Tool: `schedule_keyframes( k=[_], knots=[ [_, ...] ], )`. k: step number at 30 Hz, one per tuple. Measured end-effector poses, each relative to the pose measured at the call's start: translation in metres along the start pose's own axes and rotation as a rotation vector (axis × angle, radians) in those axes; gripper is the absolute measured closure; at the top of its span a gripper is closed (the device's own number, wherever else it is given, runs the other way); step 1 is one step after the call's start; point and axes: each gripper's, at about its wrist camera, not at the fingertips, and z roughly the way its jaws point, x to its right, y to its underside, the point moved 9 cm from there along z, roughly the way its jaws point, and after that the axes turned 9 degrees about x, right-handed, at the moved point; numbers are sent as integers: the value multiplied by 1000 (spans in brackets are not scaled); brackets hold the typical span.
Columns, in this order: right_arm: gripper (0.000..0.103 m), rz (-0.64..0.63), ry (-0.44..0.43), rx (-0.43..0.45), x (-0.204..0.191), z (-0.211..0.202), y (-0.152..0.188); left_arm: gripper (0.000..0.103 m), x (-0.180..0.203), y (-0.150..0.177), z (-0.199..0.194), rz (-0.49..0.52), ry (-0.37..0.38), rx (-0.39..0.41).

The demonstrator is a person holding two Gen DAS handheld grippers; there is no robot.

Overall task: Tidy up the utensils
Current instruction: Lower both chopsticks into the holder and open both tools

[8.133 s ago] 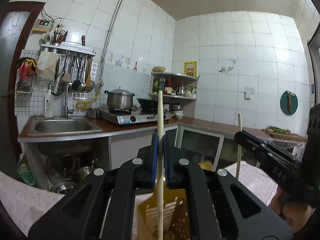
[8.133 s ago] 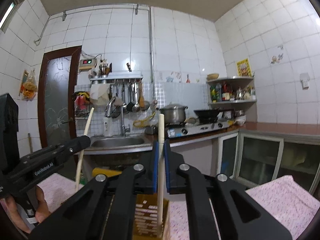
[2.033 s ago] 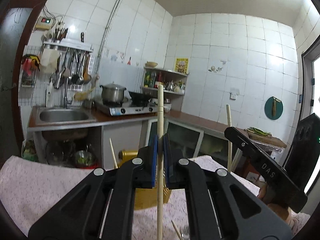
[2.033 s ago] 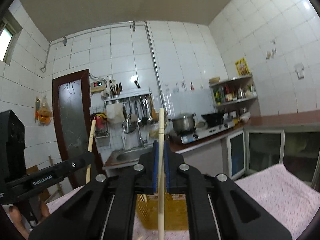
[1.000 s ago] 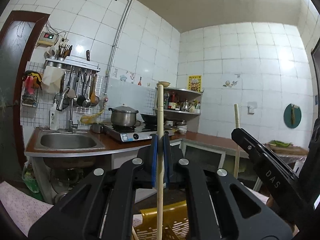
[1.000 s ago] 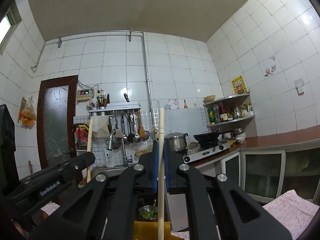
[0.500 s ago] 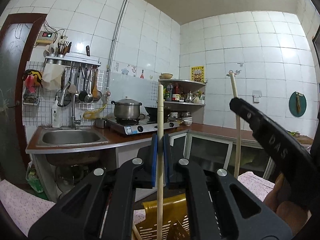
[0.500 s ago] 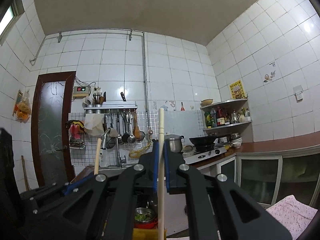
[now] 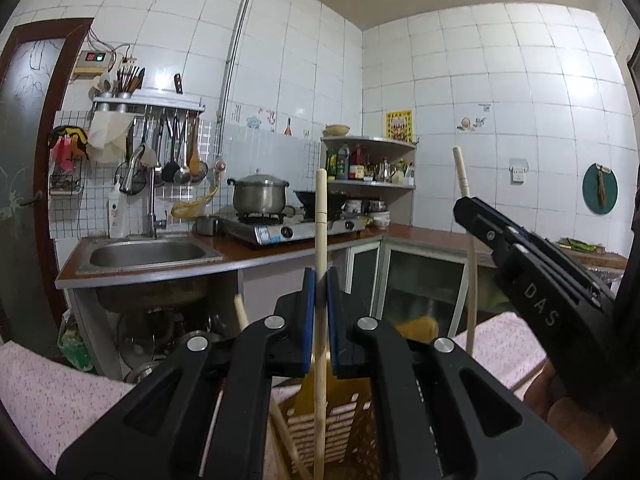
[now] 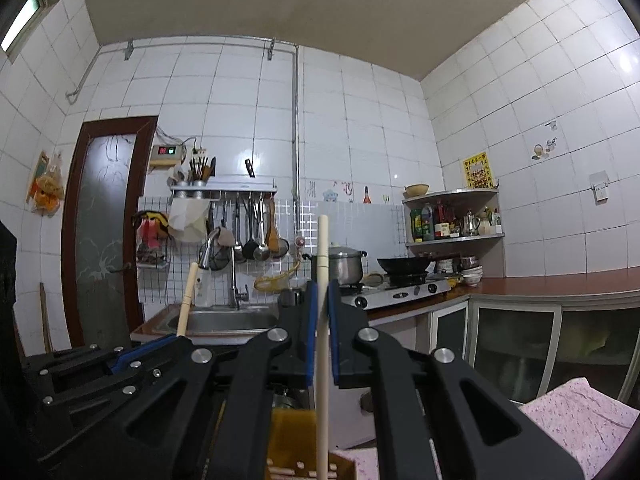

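My left gripper [image 9: 319, 312] is clamped on an upright wooden chopstick [image 9: 320, 280]; its lower end hangs over a yellow slotted basket [image 9: 344, 432] below my jaws. My right gripper [image 10: 322, 332] pinches a second chopstick [image 10: 322, 320] upright, above the same basket.

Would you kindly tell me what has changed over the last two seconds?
Both tools rose and tipped down again, bringing the yellow basket back beneath them. The left tool and right tool still each clamp a wooden chopstick upright. Nothing was released.
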Motion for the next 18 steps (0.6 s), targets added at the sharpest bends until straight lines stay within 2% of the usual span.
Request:
schedule_keyframes(
  k=[3, 10, 16, 17, 18],
  knots=[
    [97, -12, -6, -27, 1, -5, 13, 99, -4, 12, -3, 0, -7, -22],
    [97, -47, -15, -46, -1, -19, 19, 99, -7, 24, -15, -1, -17, -58],
    [97, -48, -27, -104, 0, -25, 23, 97, -10, 28, -24, -8, -20, -99],
    [97, -48, -29, -118, -1, -25, 23, 93, -10, 29, -26, -12, -18, -109],
    [97, -52, -29, -134, -1, -25, 24, 84, -10, 29, -27, -14, -18, -116]
  ],
)
